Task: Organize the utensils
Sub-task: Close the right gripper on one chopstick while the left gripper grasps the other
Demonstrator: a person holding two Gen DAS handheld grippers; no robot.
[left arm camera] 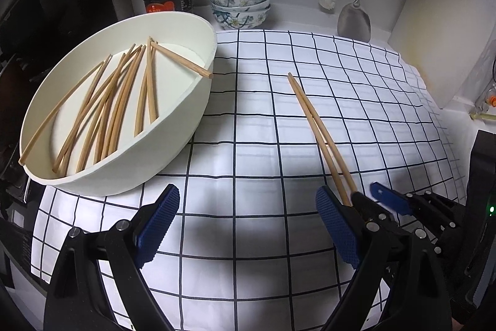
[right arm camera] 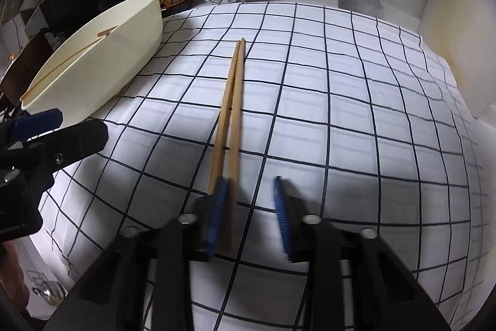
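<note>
Though set astride the near end of the chopstick pair, not yet pinched: right gripper with jaws apart, one pad against the sticks, the other pad clear of them with bare cloth showing in the gap. Left gripper spread wide, holding nothing, hanging just in front of the white basin.

Pair lying flat on the checked cloth to the right of the basin, apart from its wall, side by side and almost touching, far tips pointing away along the basin's right flank. A loose heap of like chopsticks inside the basin, one propped over the rim on the side nearest the pair.

Likely handling: light, stiff and slender wood with a smooth surface, so prone to roll, cross or slide out of line under an uneven squeeze. Little risk of breaking. Best taken across both sticks at once, pads flat on their outer sides, a little up from the thick ends rather than at the very tips, to stop the long free part from swinging or scissoring. Firm closing needed before any lift, then a level carry to whichever spot beside or inside the basin suits the sorting.
</note>
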